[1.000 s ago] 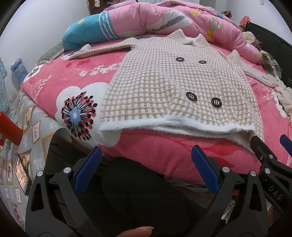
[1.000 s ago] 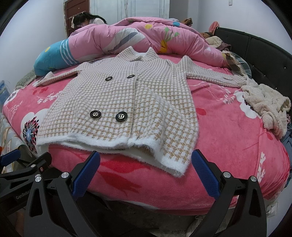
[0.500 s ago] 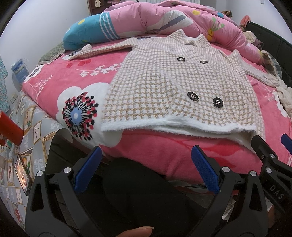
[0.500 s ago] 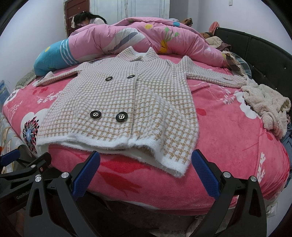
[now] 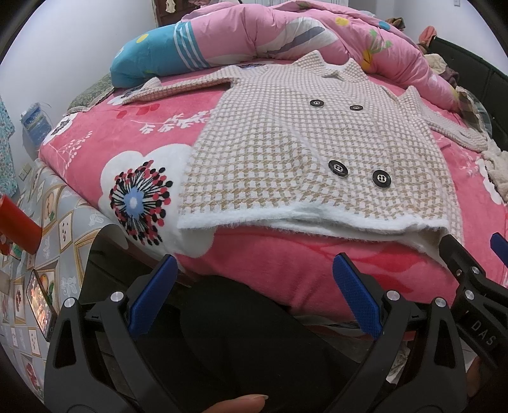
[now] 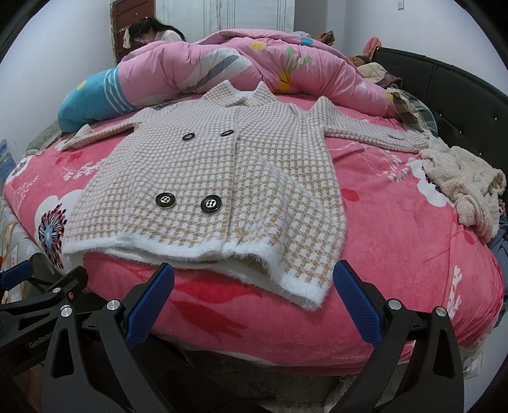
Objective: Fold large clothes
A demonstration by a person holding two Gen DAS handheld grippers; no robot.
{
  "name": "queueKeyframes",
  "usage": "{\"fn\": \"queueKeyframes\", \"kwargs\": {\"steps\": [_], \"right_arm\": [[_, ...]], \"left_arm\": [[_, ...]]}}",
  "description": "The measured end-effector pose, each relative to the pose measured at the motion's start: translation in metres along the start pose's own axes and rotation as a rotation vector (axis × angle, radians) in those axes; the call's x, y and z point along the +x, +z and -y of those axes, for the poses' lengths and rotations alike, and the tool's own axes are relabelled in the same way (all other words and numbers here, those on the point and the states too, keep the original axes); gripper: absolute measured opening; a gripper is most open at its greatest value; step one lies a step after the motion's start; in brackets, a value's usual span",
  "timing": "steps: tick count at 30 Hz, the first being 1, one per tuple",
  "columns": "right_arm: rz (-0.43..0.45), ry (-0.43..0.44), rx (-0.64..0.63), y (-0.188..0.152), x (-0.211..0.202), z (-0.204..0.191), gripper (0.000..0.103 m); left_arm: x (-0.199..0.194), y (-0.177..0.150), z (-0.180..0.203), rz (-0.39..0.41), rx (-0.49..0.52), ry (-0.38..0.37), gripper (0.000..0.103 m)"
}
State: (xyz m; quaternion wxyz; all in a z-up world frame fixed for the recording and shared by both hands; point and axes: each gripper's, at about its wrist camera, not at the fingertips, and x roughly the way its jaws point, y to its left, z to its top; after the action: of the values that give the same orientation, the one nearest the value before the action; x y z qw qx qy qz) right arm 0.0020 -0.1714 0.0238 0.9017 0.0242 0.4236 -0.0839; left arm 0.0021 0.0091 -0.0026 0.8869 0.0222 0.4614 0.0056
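A beige and white houndstooth coat (image 5: 285,136) with black buttons lies flat, front up, on a pink floral bed, sleeves spread to both sides; it also shows in the right wrist view (image 6: 222,165). Its white fuzzy hem (image 6: 197,251) reaches the bed's near edge. My left gripper (image 5: 254,295) is open and empty, below the hem in front of the bed edge. My right gripper (image 6: 254,298) is open and empty, just short of the hem's right part. Each gripper shows at the other view's edge.
A rolled pink quilt (image 6: 238,63) and a blue pillow (image 5: 149,60) lie behind the coat. A cream fleece garment (image 6: 460,178) is heaped at the bed's right. A black headboard (image 6: 444,85) stands at the far right. A person (image 6: 152,30) sits behind the quilt.
Both grippers have crept slightly toward the coat's hem; the coat has not moved and the jaws stay open.
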Motion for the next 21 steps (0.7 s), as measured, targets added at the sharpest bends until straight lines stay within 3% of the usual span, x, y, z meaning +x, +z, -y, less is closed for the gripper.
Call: {"fn": "queueKeyframes", "kwargs": {"steps": [21], "right_arm": [[-0.012,0.004,0.004,0.0013,0.0047,-0.0001,0.098]], "left_arm": [[0.0092,0.0010,-0.0041,-0.023,-0.003,0.009,0.095]]}}
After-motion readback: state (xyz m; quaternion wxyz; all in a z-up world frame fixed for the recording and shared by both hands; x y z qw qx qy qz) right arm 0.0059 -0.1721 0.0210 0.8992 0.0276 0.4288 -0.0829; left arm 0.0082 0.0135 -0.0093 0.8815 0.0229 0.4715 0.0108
